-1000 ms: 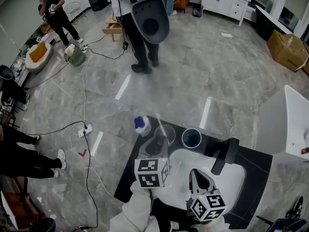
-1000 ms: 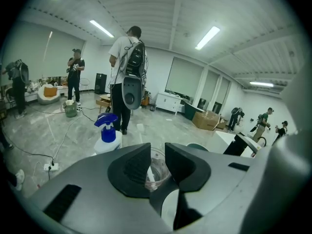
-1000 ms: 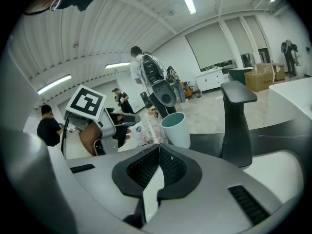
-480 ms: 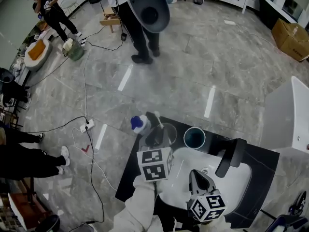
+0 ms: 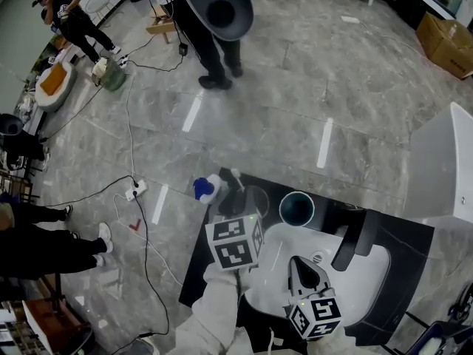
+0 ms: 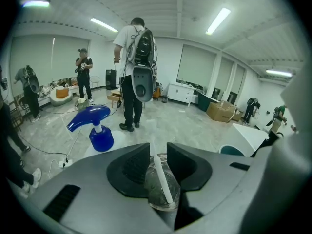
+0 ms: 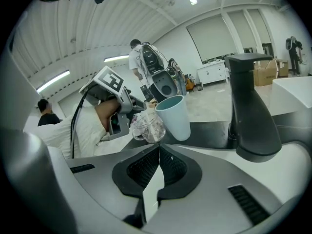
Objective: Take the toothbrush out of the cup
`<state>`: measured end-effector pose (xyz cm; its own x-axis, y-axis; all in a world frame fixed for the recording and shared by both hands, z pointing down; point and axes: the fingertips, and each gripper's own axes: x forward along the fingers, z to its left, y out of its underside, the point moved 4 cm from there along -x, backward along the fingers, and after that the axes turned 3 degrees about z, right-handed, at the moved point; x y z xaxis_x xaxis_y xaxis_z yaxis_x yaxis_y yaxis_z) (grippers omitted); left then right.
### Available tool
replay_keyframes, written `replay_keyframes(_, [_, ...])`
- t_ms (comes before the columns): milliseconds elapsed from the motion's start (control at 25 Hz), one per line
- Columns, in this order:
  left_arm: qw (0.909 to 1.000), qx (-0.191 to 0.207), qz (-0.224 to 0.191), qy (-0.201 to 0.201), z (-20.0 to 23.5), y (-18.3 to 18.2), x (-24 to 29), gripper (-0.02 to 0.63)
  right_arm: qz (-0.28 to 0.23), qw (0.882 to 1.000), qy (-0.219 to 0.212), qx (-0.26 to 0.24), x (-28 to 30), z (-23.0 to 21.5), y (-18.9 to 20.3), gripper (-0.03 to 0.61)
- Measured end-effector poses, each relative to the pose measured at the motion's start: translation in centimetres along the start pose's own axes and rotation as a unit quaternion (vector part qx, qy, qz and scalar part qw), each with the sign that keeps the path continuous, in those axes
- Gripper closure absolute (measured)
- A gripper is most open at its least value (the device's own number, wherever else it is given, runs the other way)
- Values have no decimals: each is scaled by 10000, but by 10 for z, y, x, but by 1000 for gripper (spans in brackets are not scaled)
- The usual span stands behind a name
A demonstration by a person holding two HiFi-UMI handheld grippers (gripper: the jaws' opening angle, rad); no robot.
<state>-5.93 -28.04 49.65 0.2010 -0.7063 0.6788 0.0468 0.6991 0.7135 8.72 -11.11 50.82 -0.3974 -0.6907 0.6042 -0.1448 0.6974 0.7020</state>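
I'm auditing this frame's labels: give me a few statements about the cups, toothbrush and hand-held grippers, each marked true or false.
1. The toothbrush stands in the clear glass cup. True.
2. The left hand-held gripper is clamped on the teal cup. False: its jaws are apart and have just been opening, with the toothbrush in the gap, not pressed.
3. The right hand-held gripper has its jaws together and holds nothing. True.
4. The blue pump bottle stands between the two cups. False: in the head view it is left of the clear glass cup, and the teal cup is on that cup's right.
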Motion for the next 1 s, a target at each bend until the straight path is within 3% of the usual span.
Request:
replay_keyframes(800, [9983,-60,501,-280,6,-3,19,514,36,9997,31,259,7,-10,0,555])
replay_keyframes(1000, [9976,-19,562,-397,7,-2,21,563,36,9995,84,306,7,-15,-1,557])
